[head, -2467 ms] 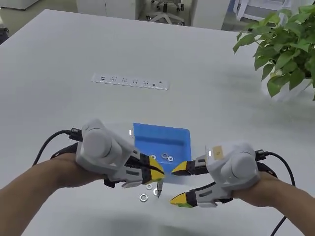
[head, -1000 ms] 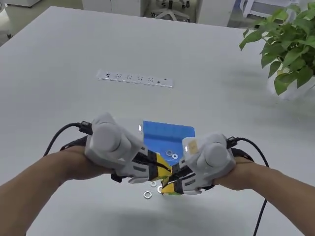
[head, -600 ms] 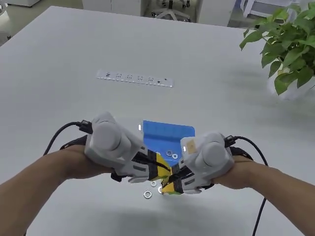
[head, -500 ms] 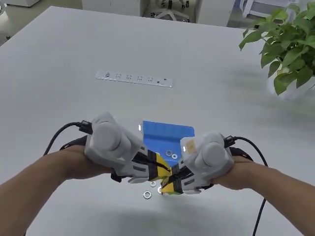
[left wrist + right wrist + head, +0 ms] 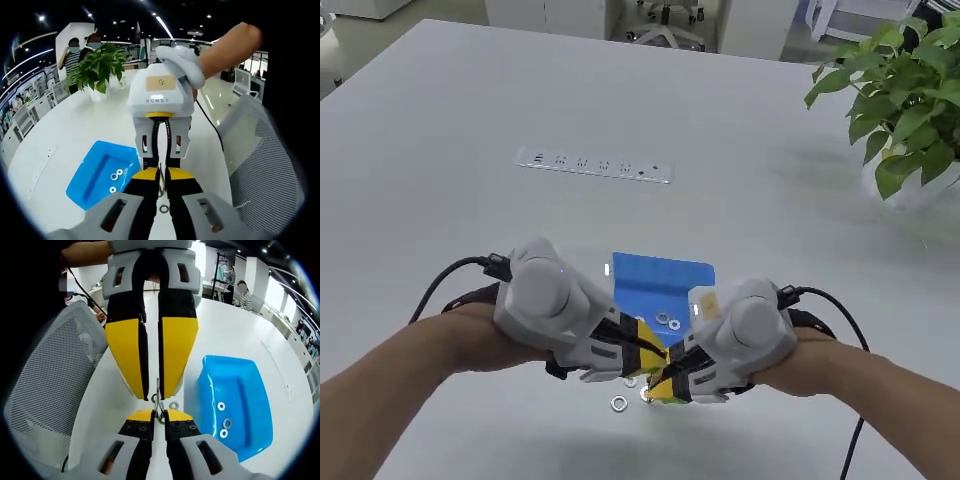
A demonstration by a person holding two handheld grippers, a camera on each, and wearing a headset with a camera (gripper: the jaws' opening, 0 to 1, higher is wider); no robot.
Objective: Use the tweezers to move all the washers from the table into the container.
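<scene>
While both hands met over the near part of a white table, the left gripper and the right gripper faced each other, tip to tip. Each had its yellow-tipped jaws clenched, with hardly a gap, on the thin metal tweezers, which ran from one gripper to the other. In the right gripper view, a loose washer lay on the table just beside the tweezers. In the head view, a washer lay on the table on the person's side of the grippers; whether it was the same one could not be told. A blue container sat on the table just beyond the grippers. Three washers lay on its floor, near one another but apart. Farther back on the table lay a white power strip. A leafy green plant stood at the far right corner.
</scene>
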